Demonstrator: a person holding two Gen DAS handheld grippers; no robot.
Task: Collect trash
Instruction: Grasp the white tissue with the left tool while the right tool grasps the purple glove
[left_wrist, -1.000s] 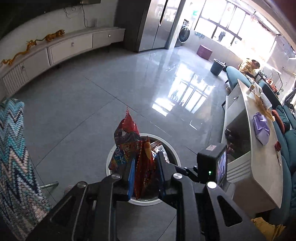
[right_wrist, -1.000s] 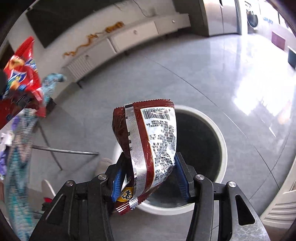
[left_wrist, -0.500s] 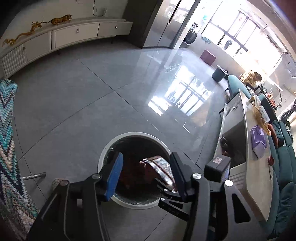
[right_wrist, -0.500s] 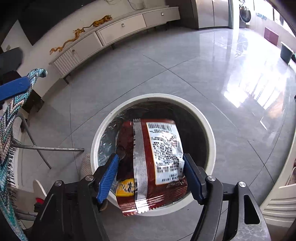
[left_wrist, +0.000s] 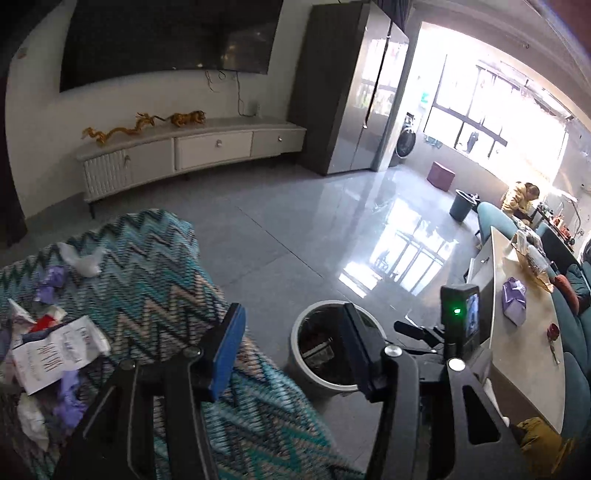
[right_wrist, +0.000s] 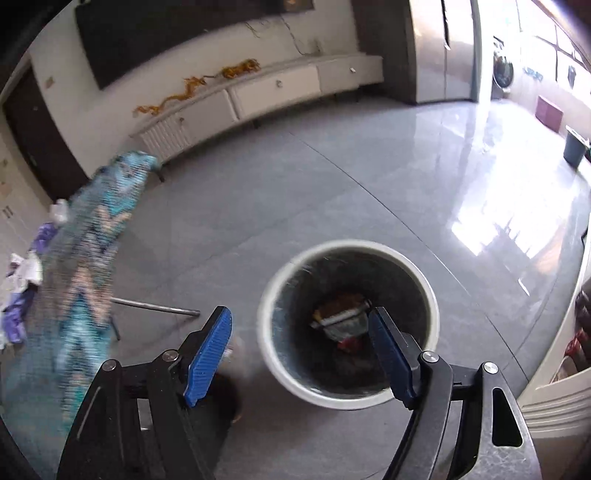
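A white round trash bin (right_wrist: 275, 354) stands on the grey floor, with snack wrappers (right_wrist: 341, 319) lying at its bottom. It also shows in the left wrist view (left_wrist: 295, 363). My right gripper (right_wrist: 301, 350) is open and empty above the bin's near rim. My left gripper (left_wrist: 295, 343) is open and empty, over the edge of a table with a zigzag cloth (left_wrist: 155, 288). On that cloth lie a white printed wrapper (left_wrist: 55, 354), crumpled purple pieces (left_wrist: 51, 284) and white tissue (left_wrist: 83, 260).
A white TV cabinet (left_wrist: 192, 147) runs along the far wall. A long beige table (left_wrist: 524, 343) with a purple bag and teal seats stands at the right. A grey bucket (left_wrist: 461, 205) stands far off. A metal table leg (right_wrist: 155, 306) crosses the floor left of the bin.
Both grippers opened and dropped their snack wrappers into the bin. The left gripper then swung up and left toward the cloth-covered table; the right one pulled back from the bin.
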